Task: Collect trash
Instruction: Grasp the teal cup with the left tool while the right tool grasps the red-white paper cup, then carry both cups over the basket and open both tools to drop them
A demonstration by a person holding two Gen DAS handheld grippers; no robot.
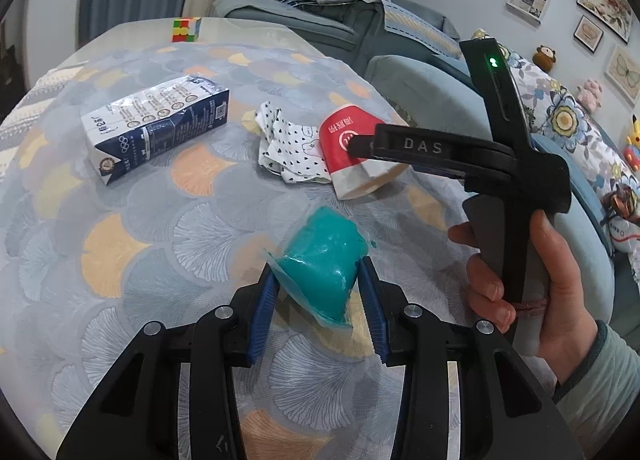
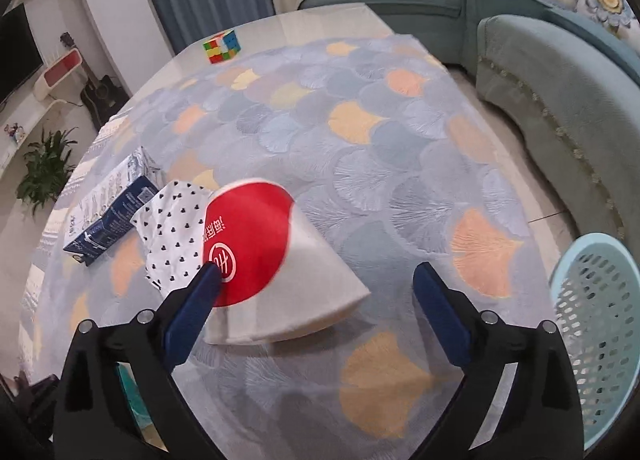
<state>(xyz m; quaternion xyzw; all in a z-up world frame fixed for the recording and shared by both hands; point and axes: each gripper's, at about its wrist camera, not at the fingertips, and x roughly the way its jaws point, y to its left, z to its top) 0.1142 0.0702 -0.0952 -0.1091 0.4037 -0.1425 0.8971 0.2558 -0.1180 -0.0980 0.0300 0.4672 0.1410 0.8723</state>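
Left wrist fisheye: mounted behind the black left gripper with blue pads point(image 1: 320, 300), angled down over the table with the fan-patterned grey, blue and orange cloth point(image 1: 120, 220), close to the surface; facing the grey-green sofa point(image 1: 320, 20) at 12 o'clock.

Right wrist fisheye: set behind the black right gripper with dark blue pads point(image 2: 320, 300), tilted steeply down, very near the cloth.

Shared by both: flattened red-and-white paper cup point(image 1: 348, 156), point(image 2: 272, 260); white heart-printed wrapper point(image 1: 288, 140); blue-and-white milk carton point(image 1: 160, 128) at 10 o'clock; multicoloured puzzle cube point(image 1: 186, 29) at 11 o'clock; sofa.
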